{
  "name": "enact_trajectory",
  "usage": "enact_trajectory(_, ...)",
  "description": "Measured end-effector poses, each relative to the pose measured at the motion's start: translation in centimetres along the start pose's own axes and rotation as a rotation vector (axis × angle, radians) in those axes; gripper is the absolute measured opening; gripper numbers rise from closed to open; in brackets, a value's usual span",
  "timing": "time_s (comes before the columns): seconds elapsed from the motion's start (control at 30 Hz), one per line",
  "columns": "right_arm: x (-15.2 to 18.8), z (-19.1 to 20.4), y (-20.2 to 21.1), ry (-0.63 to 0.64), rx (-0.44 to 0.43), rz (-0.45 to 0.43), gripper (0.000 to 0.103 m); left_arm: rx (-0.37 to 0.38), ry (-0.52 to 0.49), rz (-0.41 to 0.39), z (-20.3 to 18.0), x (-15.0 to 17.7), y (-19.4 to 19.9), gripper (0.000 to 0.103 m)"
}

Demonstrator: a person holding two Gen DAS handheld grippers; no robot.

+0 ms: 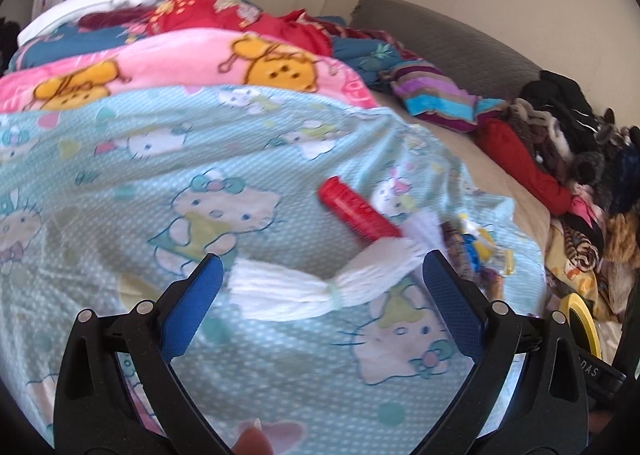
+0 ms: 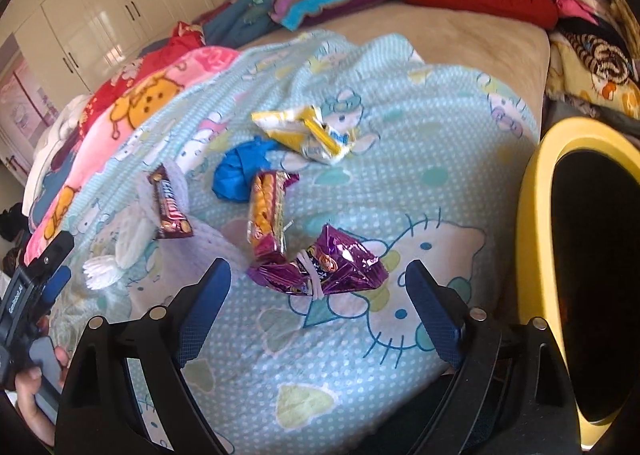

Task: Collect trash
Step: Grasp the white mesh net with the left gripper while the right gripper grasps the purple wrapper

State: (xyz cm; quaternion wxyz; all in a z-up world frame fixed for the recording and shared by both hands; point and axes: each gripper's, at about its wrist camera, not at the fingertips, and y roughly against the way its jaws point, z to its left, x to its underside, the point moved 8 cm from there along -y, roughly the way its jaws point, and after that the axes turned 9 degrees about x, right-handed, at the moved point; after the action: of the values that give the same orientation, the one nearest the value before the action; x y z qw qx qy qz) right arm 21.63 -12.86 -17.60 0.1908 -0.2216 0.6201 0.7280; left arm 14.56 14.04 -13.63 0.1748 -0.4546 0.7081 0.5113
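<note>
My left gripper is open over a Hello Kitty bedsheet, and a white yarn bundle lies between and just beyond its blue fingertips, untouched. A red tube lies behind the bundle. My right gripper is open, with a purple foil wrapper lying just past its tips. Farther out lie a biscuit packet, a blue crumpled piece, a yellow-white wrapper and a brown bar wrapper resting on the white yarn bundle.
A yellow-rimmed bin with a dark inside stands at the bed's right edge; its rim also shows beside the left gripper. Folded blankets and heaped clothes ring the bed. A person's hand holds the left gripper.
</note>
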Motion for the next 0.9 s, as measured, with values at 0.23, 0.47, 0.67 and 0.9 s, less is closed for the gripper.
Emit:
enact_trajectory(0.23, 0.5, 0.1, -1.9, -0.011, -0.001, 0.068, 0.085, -0.004, 0.067, 0.044, 1.8, 1.5, -1.2, 0.092)
enact_trajectory(0.47, 0.5, -0.3, -2.1, -0.026, -0.004, 0.07, 0.066, 0.0, 0.143, 0.043, 3.4, 1.9, -1.6, 0.092)
enact_trajectory(0.67, 0.5, -0.9, -1.8, -0.056, -0.021, 0.067, 0.048, 0.033, 0.214, 0.068, 3.9, 2.6, -2.1, 0.08)
enact_trajectory(0.9, 0.5, -1.0, -1.5, -0.074, -0.04, 0.058, 0.04, 0.051, 0.25, 0.077, 4.4, 2.8, -2.3, 0.047)
